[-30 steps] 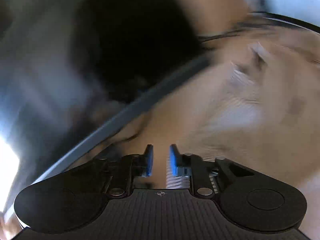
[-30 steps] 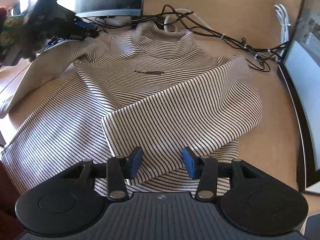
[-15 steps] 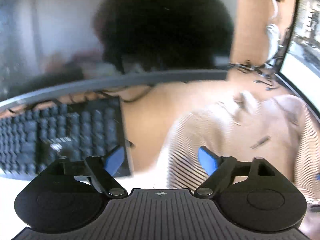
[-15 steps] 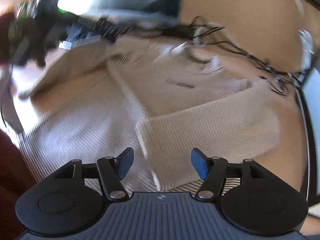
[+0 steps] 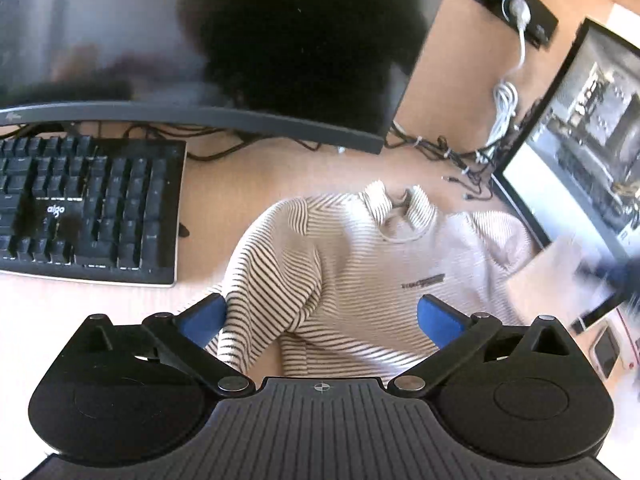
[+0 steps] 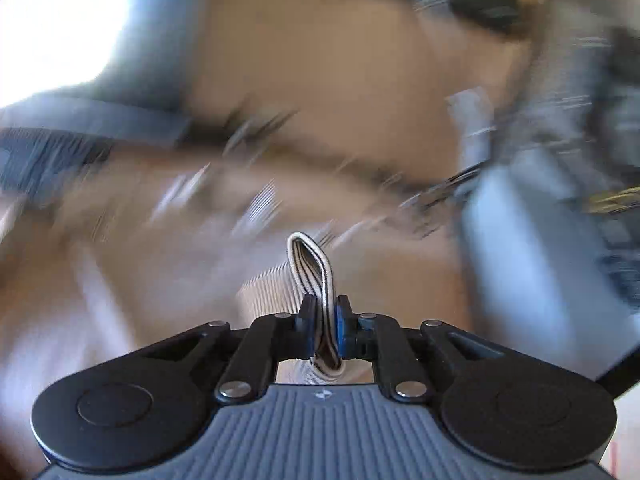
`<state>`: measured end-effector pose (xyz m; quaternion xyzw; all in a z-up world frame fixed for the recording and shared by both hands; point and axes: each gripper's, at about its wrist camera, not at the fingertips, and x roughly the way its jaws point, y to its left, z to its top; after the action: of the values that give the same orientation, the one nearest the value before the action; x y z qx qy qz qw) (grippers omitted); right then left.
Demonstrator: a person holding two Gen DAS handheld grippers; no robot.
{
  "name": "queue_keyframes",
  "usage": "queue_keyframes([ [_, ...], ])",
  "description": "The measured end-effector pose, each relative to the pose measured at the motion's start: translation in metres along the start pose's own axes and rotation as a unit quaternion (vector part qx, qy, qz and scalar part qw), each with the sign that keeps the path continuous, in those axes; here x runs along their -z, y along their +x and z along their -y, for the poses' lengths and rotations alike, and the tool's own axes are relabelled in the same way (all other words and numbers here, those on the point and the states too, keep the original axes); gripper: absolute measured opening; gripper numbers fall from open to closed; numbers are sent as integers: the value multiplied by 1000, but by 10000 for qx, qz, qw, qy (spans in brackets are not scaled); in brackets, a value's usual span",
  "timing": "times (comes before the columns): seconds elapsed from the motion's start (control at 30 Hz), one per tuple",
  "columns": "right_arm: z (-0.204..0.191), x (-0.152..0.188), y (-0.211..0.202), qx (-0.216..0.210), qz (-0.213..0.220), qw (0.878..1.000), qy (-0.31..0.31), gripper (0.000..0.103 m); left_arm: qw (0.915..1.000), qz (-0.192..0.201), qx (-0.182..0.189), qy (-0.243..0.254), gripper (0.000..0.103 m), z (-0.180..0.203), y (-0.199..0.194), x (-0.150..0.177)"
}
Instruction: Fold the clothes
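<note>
A cream sweater with thin dark stripes lies on the wooden desk, its turtleneck collar pointing away. My left gripper is open wide and empty, just above the sweater's near left part. In the right wrist view, my right gripper is shut on a fold of the striped sweater, which sticks up between the blue pads. That view is heavily blurred by motion. The right gripper shows as a blur at the right edge of the left wrist view.
A black keyboard lies left of the sweater. A dark monitor stands behind it, and a second lit monitor stands to the right. Tangled cables and a power strip are at the back.
My left gripper opened wide and swung to face the sweater. My right gripper closed on a fold of the sweater and is moving fast with it.
</note>
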<state>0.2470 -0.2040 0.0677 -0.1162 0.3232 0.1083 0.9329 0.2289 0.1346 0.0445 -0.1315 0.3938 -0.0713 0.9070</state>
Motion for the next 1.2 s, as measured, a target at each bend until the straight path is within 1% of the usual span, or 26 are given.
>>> queue_keyframes([
  [0.17, 18, -55, -23, -118, 687, 9970, 347, 9, 9996, 212, -187, 34, 103, -8, -11, 3],
  [0.37, 39, -120, -51, -265, 1495, 9855, 753, 9, 9984, 380, -410, -99, 103, -28, -32, 13],
  [0.53, -8, -133, -29, -779, 1297, 9878, 365, 9, 9979, 358, -538, 5, 103, -40, -47, 28],
  [0.7, -56, -125, -4, -1246, 962, 9874, 154, 9, 9967, 281, -710, 276, 103, -46, -62, 45],
  [0.77, -70, -121, 5, -1385, 856, 9866, 71, 9, 9965, 215, -753, 294, 103, -50, -66, 50],
  [0.83, -74, -119, 4, -1394, 895, 9862, 52, 10, 9961, 110, -801, 363, 103, -52, -67, 54],
  [0.9, -78, -117, 3, -1403, 934, 9857, 32, 16, 9953, -29, -776, 571, 103, -49, -67, 60],
  [0.97, -82, -115, 1, -1412, 973, 9852, 12, 34, 9940, -168, -750, 778, 103, -47, -68, 66],
  [1.03, -86, -114, 0, -1421, 1011, 9847, -8, 42, 9932, -196, -803, 821, 103, -49, -72, 69],
  [1.1, -83, -113, 0, -1455, 1004, 9842, -50, 46, 9926, -188, -882, 811, 103, -53, -76, 70],
  [1.17, -83, -105, 0, -1552, 875, 9840, -57, 47, 9920, -179, -961, 801, 103, -57, -81, 71],
  [1.2, -87, -98, 1, -1694, 712, 9830, -45, 47, 9916, -175, -1000, 796, 103, -59, -84, 72],
])
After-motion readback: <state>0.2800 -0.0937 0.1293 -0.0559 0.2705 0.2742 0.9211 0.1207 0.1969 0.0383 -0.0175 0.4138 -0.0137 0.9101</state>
